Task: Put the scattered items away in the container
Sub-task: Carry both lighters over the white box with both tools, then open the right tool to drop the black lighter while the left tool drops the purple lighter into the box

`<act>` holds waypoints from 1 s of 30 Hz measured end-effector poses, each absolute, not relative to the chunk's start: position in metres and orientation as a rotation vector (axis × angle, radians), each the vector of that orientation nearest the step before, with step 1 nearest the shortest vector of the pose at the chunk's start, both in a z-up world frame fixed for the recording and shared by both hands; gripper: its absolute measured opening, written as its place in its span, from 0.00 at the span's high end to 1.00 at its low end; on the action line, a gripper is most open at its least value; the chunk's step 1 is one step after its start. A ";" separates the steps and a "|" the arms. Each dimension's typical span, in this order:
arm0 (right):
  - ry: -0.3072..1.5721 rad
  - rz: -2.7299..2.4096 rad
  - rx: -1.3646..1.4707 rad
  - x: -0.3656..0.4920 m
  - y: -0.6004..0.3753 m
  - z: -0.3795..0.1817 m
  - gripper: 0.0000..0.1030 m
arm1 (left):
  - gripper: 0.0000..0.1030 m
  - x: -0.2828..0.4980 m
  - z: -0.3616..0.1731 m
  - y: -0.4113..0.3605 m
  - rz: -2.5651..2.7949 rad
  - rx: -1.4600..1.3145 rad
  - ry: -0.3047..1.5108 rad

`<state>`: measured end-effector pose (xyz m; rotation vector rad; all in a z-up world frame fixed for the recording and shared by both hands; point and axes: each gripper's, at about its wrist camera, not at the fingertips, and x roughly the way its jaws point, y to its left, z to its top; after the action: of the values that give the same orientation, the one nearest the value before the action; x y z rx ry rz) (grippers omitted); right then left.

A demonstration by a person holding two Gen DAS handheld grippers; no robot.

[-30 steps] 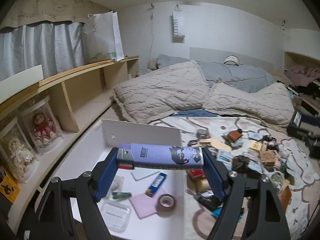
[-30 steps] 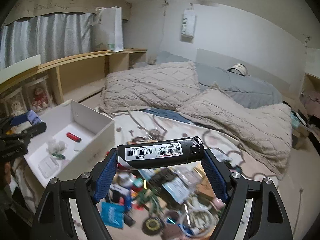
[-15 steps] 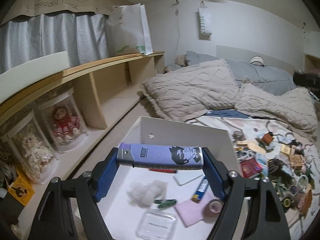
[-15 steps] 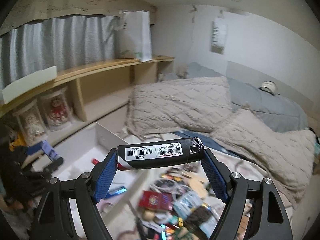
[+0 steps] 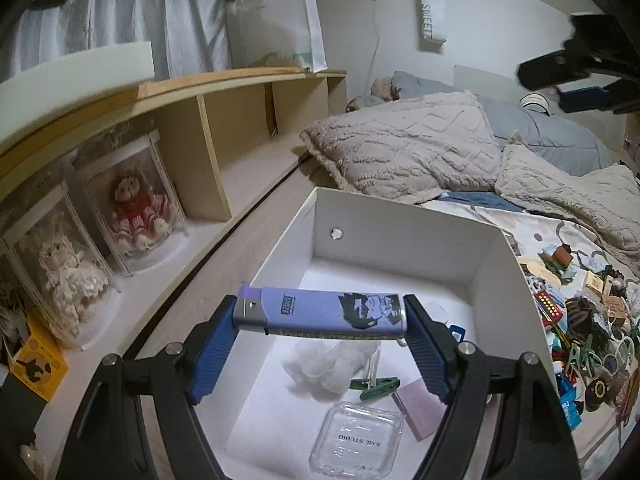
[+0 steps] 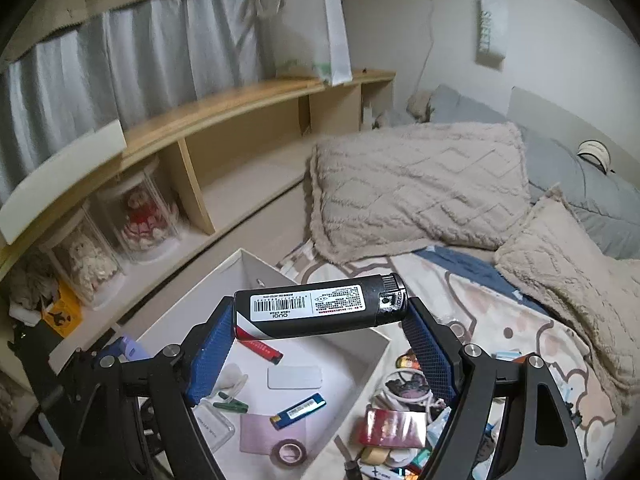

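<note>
Both jaws hold lighters end to end, purple lighter left, black lighter right, over white box for dropping.

A purple lighter with a dark cartoon print lies crosswise, clamped end to end, above the open white box, its grey cap to the left. A black lighter with a white barcode label is held the same way, slightly tilted, cap end up and to the right, over the box's near corner. Inside the box lie a red lighter, a blue lighter, a green clip, a clear plastic case, a pink card, a tape roll and white fluff. A heap of small items lies scattered on the bed to the right of the box.
</note>
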<state>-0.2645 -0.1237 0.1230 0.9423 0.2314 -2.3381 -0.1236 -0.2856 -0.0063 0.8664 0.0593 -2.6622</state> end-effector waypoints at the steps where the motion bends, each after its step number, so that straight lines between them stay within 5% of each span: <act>1: 0.218 -2.323 0.973 -0.269 -0.129 0.119 0.20 | 0.23 -0.124 -0.007 -0.286 -2.662 0.872 0.065; 21: 0.070 -2.216 1.554 -0.334 -0.203 -0.053 0.20 | 0.23 -0.128 -0.035 -0.307 -2.634 0.952 0.113; 30: 0.038 -2.239 1.599 -0.338 -0.215 -0.078 0.20 | 0.22 -0.130 -0.038 -0.308 -2.659 0.948 0.118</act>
<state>-0.3379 -0.2149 -0.0777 1.5994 0.0382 -2.2391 -0.1300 -0.3084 -0.0385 0.9484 0.1175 -2.6588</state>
